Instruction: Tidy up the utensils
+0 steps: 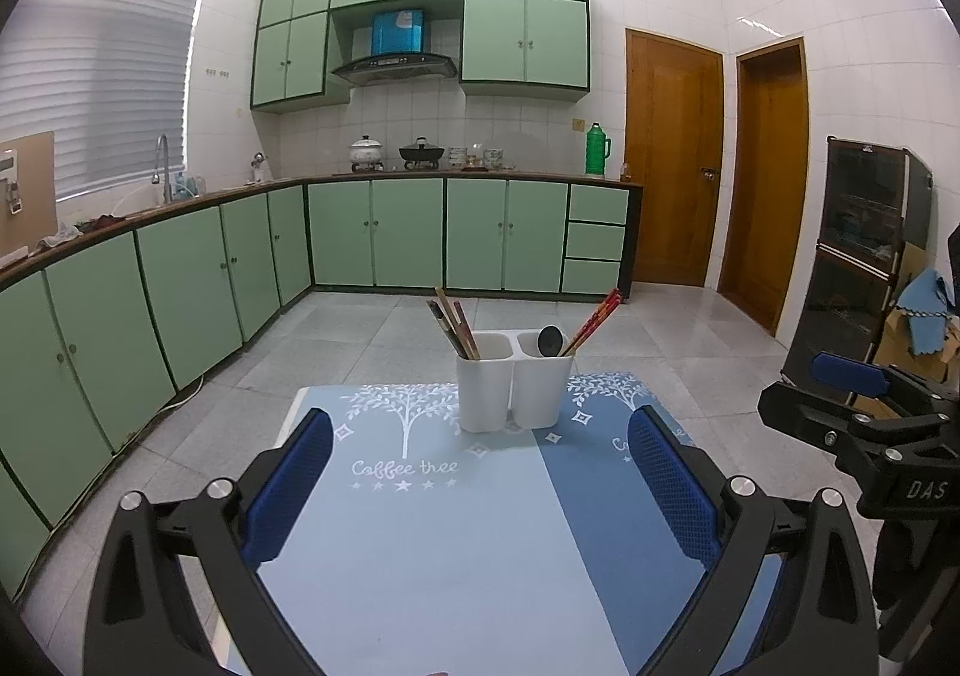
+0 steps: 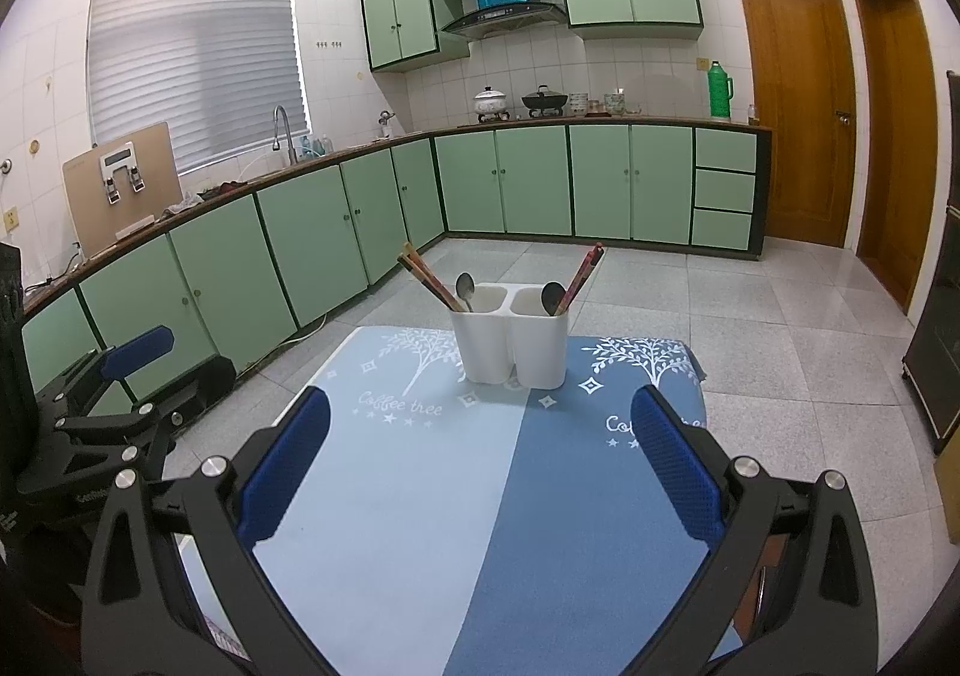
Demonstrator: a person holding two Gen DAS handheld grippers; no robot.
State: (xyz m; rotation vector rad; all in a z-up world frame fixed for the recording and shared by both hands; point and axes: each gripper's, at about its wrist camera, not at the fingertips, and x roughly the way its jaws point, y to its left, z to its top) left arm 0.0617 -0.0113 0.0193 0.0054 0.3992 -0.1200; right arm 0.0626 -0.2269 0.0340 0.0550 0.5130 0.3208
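Observation:
A white two-compartment utensil holder (image 1: 510, 388) (image 2: 510, 343) stands upright at the far end of the blue tablecloth (image 1: 456, 544) (image 2: 456, 496). Its left compartment holds brown chopsticks (image 1: 454, 323) (image 2: 427, 277) and a metal spoon (image 2: 465, 289). Its right compartment holds a dark spoon (image 1: 549, 341) (image 2: 552, 296) and red chopsticks (image 1: 594, 320) (image 2: 581, 272). My left gripper (image 1: 480, 478) is open above the cloth, well short of the holder, with nothing between its blue pads. My right gripper (image 2: 480, 466) is open too, equally far back and empty. Each gripper shows at the other view's edge.
The small table stands on a grey tiled floor (image 1: 360, 328). Green cabinets (image 1: 198, 286) and a counter with a sink run along the left and back. Wooden doors (image 1: 672, 153) are at the back right. A dark glass-fronted cabinet (image 1: 858, 256) stands at the right.

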